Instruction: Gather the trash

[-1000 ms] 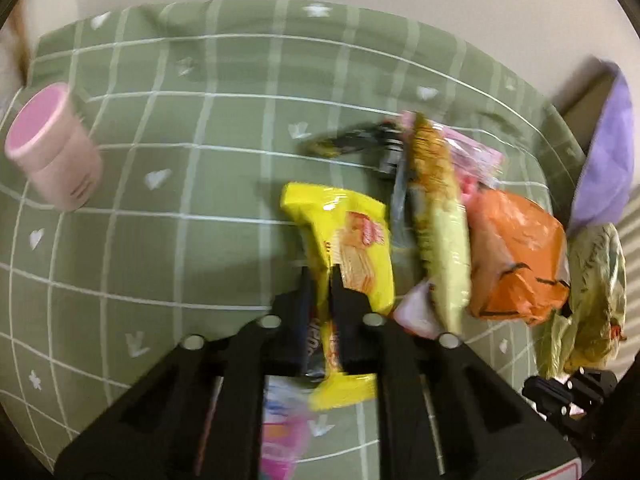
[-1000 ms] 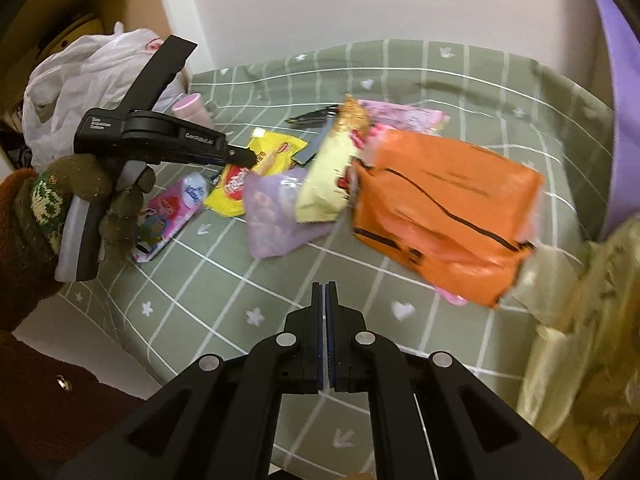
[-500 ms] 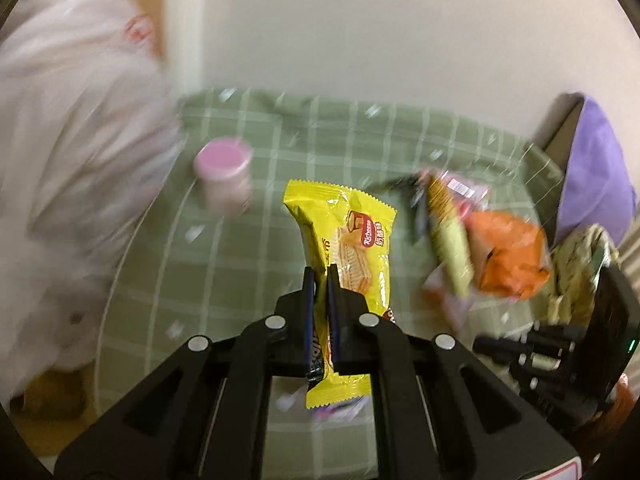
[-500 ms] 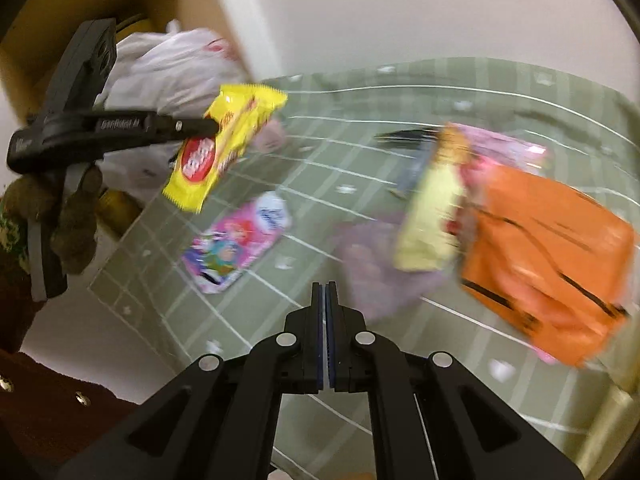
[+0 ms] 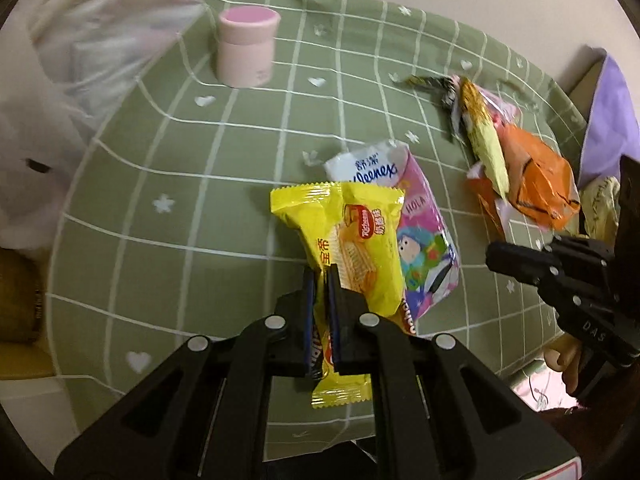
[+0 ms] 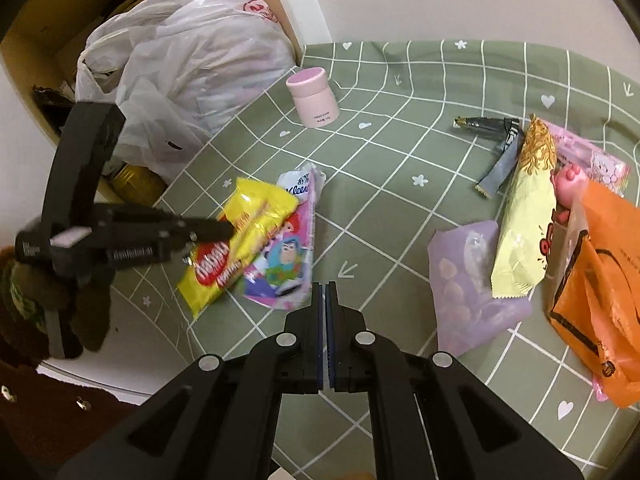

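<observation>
My left gripper [image 5: 321,280] is shut on a yellow wafer packet [image 5: 352,236], held up above the green checked tablecloth [image 5: 180,184]. In the right wrist view the same packet [image 6: 236,240] hangs from the left gripper [image 6: 224,231] over a pink tissue pack [image 6: 286,256]. My right gripper [image 6: 325,292] is shut and holds nothing, hovering over the cloth near the front edge. More wrappers lie to the right: a lilac bag [image 6: 464,288], a pale yellow packet [image 6: 524,220], an orange bag [image 6: 600,280] and a dark wrapper [image 6: 486,123].
A white plastic bag [image 6: 192,68] sits in a cardboard box [image 6: 28,40] off the table's left end. A pink cylindrical tub [image 6: 314,98] stands on the cloth near it. A purple cushion [image 5: 612,120] lies at the far right.
The left gripper has lifted the yellow packet off the cloth and carried it left, toward the white bag. The right gripper has swung left, its view now taking in the box.
</observation>
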